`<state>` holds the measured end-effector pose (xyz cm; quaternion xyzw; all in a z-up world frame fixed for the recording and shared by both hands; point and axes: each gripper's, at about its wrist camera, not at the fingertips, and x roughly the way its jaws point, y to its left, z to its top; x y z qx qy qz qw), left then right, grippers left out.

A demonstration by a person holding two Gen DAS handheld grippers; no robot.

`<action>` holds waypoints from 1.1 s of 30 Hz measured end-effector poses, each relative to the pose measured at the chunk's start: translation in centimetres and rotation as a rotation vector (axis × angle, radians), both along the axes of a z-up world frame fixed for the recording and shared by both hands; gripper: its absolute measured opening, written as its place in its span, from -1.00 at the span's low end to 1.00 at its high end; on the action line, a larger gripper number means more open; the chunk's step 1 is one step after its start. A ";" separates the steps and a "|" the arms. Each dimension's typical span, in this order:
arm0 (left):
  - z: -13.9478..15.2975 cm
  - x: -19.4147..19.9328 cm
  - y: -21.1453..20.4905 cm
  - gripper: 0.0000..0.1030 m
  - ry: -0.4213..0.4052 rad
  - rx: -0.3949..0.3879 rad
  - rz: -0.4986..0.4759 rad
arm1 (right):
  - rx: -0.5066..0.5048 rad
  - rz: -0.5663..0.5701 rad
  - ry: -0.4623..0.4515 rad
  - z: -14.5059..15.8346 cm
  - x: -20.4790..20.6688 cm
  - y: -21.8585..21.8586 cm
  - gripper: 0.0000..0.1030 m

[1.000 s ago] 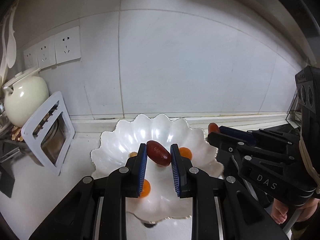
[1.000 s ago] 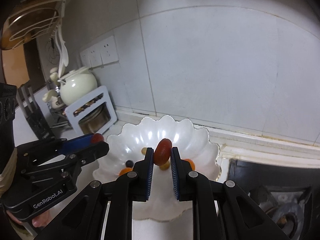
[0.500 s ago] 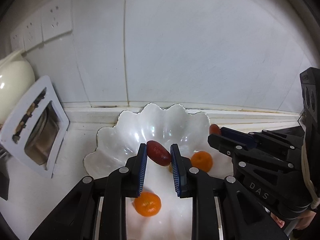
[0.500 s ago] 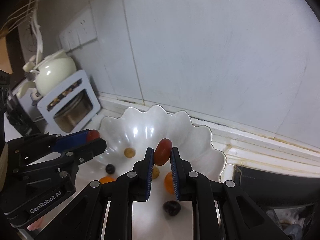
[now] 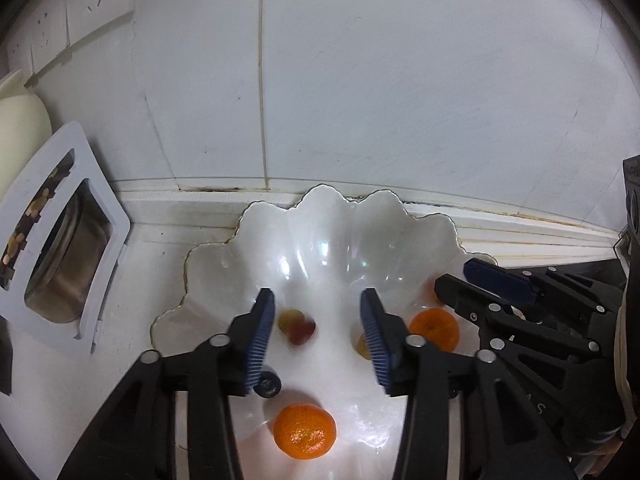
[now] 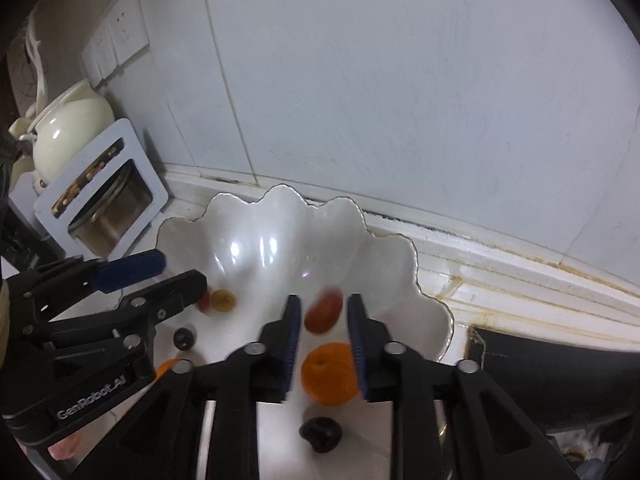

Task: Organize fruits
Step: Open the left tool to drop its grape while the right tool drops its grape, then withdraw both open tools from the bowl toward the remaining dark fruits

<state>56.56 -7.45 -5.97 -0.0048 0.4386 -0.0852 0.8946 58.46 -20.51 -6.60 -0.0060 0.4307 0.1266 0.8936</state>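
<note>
1. The left gripper point(image 5: 318, 320) is opening, its red date point(image 5: 301, 330) dropped free into the white bowl point(image 5: 352, 216).
2. The right gripper point(image 6: 320, 316) is opening too, its blurred date point(image 6: 323, 312) falling free between the pads.
3. Dates look light, smooth and soft; pinching gently across the middle seems best.

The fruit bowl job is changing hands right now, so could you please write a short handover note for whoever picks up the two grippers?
Left gripper: jaws opening, nothing clamped; its red fruit lies blurred in the scalloped white bowl below.
Right gripper: jaws opening; a blurred red fruit sits between the pads, apparently just released, over the bowl.
In the bowl: two mandarins, a yellowish fruit, two dark fruits.
Done: both red fruits brought to the bowl.
Left: let them settle, lift both grippers clear; no loose fruit shows outside the bowl in these views.
</note>
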 end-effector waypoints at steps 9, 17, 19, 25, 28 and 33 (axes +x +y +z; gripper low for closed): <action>2.0 -2.5 0.8 0.11 -0.069 0.072 0.021 | -0.018 -0.027 -0.043 1.4 -2.3 -0.6 -0.40; 5.2 -6.9 1.6 0.22 -0.155 0.090 0.012 | -0.018 -0.044 -0.129 4.6 -6.8 -0.4 -0.23; 6.0 -8.0 1.8 0.24 -0.175 0.091 0.007 | -0.017 -0.050 -0.147 5.4 -7.8 -0.3 -0.23; 7.9 -11.0 2.8 0.28 -0.229 0.094 -0.007 | -0.012 -0.065 -0.198 7.5 -11.3 0.3 -0.12; 8.5 -12.5 3.2 0.33 -0.252 0.096 -0.018 | -0.020 -0.077 -0.226 8.4 -13.0 0.6 -0.10; 9.3 -14.6 3.9 0.36 -0.274 0.080 -0.041 | -0.023 -0.093 -0.259 9.8 -16.1 1.3 -0.10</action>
